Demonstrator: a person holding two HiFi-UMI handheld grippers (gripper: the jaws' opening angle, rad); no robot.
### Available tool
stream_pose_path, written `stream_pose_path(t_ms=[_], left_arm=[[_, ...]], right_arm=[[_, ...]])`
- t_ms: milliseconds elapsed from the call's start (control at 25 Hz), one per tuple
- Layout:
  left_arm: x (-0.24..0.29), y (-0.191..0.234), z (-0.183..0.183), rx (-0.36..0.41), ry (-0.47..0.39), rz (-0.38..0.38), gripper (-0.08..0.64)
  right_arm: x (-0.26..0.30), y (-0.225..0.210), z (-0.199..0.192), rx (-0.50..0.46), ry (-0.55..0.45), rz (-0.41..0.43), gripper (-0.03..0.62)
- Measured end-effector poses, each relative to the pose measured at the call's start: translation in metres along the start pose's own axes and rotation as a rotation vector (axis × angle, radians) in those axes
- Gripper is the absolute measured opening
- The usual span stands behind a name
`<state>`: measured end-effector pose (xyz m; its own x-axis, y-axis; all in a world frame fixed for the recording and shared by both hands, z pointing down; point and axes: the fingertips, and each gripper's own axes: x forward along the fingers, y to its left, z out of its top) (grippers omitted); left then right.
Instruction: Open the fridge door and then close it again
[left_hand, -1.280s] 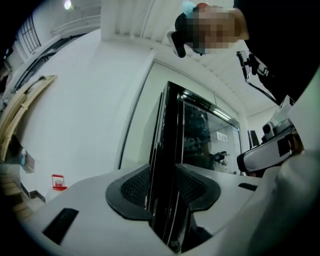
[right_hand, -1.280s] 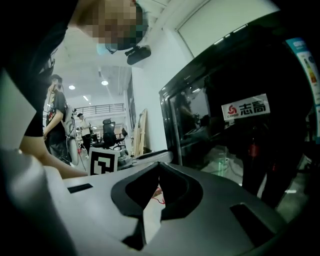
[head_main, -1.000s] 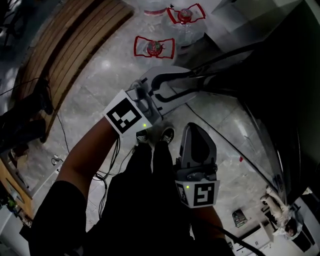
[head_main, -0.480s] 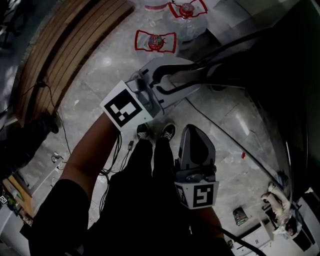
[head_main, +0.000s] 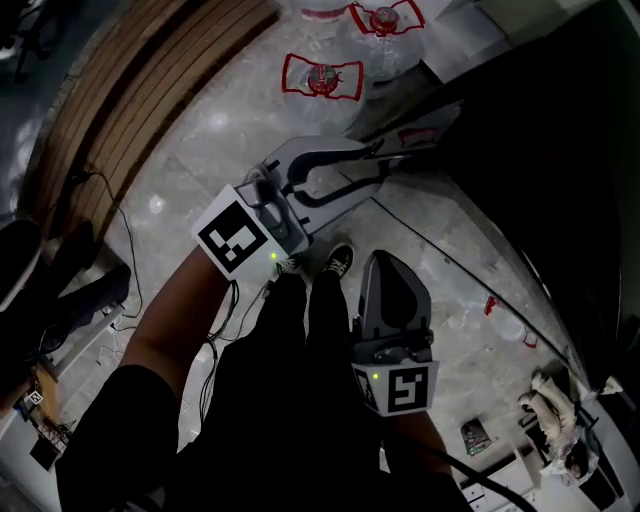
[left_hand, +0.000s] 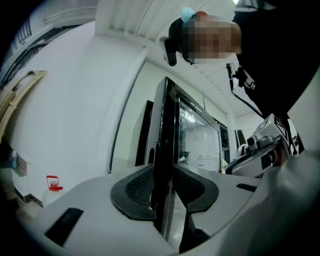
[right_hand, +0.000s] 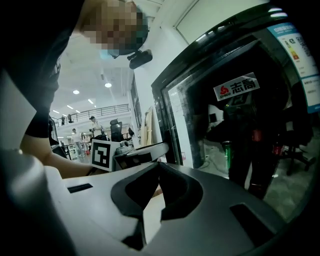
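The dark glass fridge door (head_main: 430, 115) stands ajar at the upper right, and its black edge (left_hand: 167, 125) rises straight up the left gripper view. My left gripper (head_main: 383, 163) points level at that edge. Its jaws have just been closing, and the pads (left_hand: 137, 187) now lie against both faces of the door, gripping it (left_hand: 164, 182). My right gripper (head_main: 386, 260) hangs lower, in front of my legs, shut with nothing in it (right_hand: 158, 167). It faces the glass front (right_hand: 240, 125) without touching it.
Two big water bottles with red labels (head_main: 322, 78) (head_main: 385, 20) stand on the marble floor beyond the door. A wooden bench (head_main: 150, 90) runs along the upper left, with cables (head_main: 120, 250) below it. My shoes (head_main: 338, 262) are near the door. Clutter (head_main: 550, 420) lies at the lower right.
My left gripper has slid a little to the left and toward me with the door's edge between its jaws, and the jaws have narrowed. The right gripper has barely shifted.
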<state>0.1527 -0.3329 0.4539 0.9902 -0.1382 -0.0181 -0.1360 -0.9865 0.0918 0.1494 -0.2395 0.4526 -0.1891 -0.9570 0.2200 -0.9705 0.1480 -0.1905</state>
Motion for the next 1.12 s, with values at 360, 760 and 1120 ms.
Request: stream_pose_path(t_ms=[360,760,1120], left_arm=[[-0.069,-0.066,-0.001,0.015,0.049,0.137,0.109],[-0.118,-0.138,0.002,-0.061,0.058,0.256,0.100],[-0.127,-0.156,0.002,-0.012,0.067,0.251,0.092]], right_arm=[[-0.041,0.058,0.007,-0.060,-0.006,0.088,0.015],[-0.091,0.119,0.008,-0.103,0.031,0.219,0.015],[-0.094,0.141,0.000,-0.103,0.051,0.277,0.015]])
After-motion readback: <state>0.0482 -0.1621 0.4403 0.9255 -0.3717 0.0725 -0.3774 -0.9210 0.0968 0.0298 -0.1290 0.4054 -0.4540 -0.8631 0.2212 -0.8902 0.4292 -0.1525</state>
